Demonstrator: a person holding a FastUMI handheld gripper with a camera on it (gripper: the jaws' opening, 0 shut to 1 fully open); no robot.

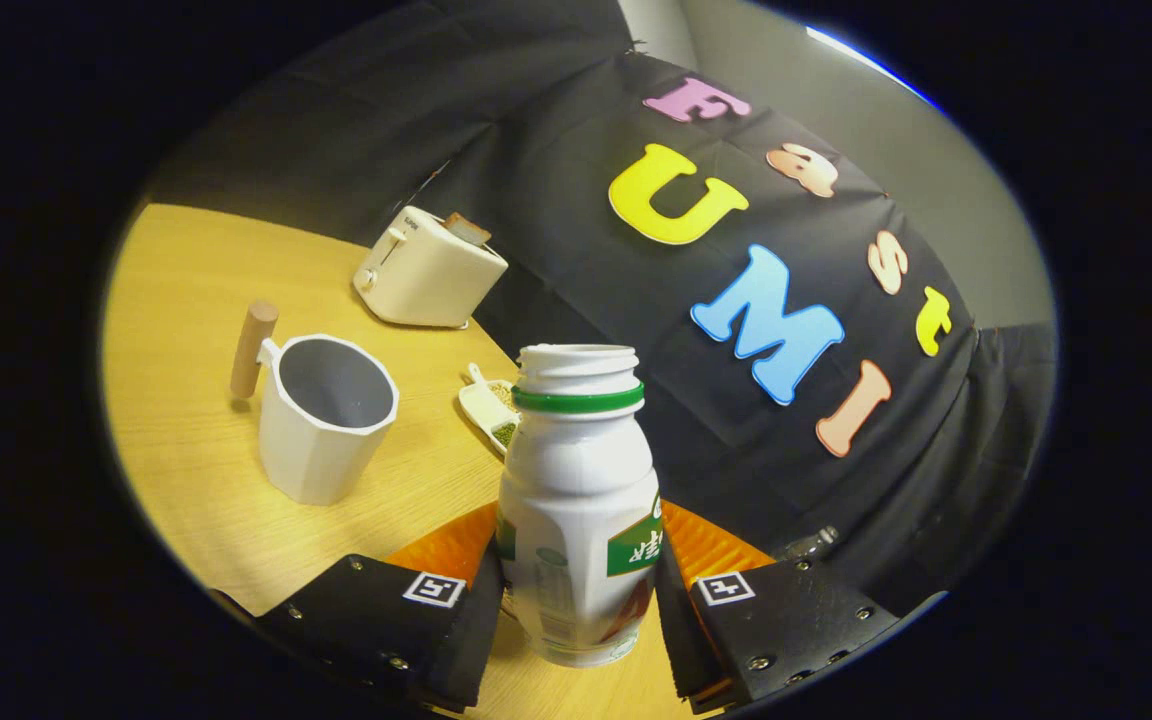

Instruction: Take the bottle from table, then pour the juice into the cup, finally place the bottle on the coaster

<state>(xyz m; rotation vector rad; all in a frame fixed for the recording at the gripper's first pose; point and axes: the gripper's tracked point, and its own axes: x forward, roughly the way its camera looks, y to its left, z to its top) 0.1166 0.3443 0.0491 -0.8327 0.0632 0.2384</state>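
Bottle [579,500]: white, uncapped, green neck ring, held between gripper [579,590] fingers, both pads pressed on lower body. Long axis roughly upright, mouth up, slight tilt with the view. Appears lifted just clear of table [176,330]; cannot tell for certain. Cup [326,415]: empty, wooden handle, ahead and left of fingers, near. Pour judged to need leftward tilt toward cup. Orange coaster [711,545] just behind bottle. Toaster [428,268] beyond cup; small scoop [489,405] between.
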